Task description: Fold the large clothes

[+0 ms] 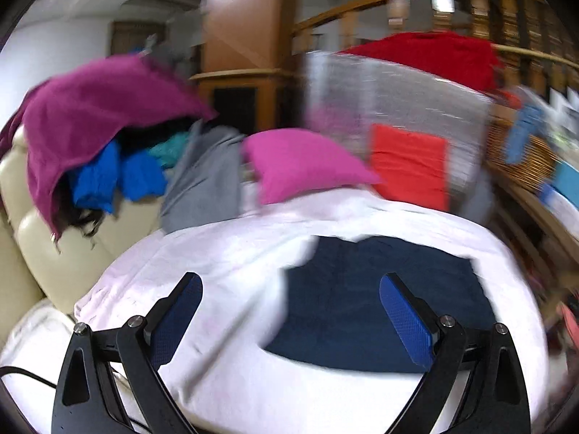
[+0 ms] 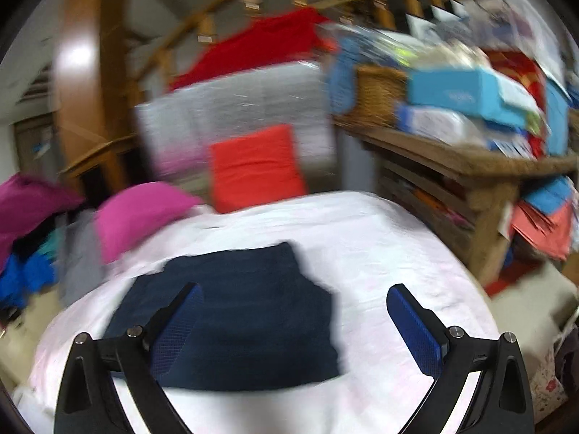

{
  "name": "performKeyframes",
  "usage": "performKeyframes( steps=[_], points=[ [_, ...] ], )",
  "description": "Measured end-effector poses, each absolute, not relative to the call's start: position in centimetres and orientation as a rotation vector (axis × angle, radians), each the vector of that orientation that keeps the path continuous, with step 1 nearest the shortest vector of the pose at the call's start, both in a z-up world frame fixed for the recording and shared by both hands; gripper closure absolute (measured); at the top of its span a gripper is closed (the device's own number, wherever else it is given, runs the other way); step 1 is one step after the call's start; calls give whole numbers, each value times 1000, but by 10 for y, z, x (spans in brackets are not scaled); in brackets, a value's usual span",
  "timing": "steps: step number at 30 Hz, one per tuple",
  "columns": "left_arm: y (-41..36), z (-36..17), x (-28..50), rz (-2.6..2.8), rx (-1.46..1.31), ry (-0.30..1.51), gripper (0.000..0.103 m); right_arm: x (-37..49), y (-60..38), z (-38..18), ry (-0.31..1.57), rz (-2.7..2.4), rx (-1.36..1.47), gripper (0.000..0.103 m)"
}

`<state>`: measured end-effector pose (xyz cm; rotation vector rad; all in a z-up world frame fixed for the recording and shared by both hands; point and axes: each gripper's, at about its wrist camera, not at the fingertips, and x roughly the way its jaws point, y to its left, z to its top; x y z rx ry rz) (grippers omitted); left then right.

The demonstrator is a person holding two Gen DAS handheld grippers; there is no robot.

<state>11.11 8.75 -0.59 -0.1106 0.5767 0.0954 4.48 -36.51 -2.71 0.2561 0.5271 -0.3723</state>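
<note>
A folded dark navy garment [image 1: 365,296] lies flat on the white sheet [image 1: 217,253] that covers the work surface. It also shows in the right wrist view [image 2: 249,307]. My left gripper [image 1: 291,289] is open and empty, held above the sheet at the garment's left edge. My right gripper [image 2: 295,300] is open and empty, held above the garment's right part. A pink folded cloth [image 1: 304,162] and an orange-red folded cloth [image 1: 409,162] lie at the far edge. Both views are blurred by motion.
A heap of clothes, with a magenta one [image 1: 94,115] on top and blue and grey ones under it, sits on a cream sofa [image 1: 32,238] at the left. A red garment [image 2: 260,43] hangs over a wrapped panel behind. A cluttered wooden shelf [image 2: 452,159] stands at the right.
</note>
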Motion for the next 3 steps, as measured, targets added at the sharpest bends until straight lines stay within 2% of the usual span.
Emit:
performKeyframes(
  steps=[3],
  points=[
    [146,-52,181,233,-172,632,5,82,-444,-73,604,-482,304,1]
  ],
)
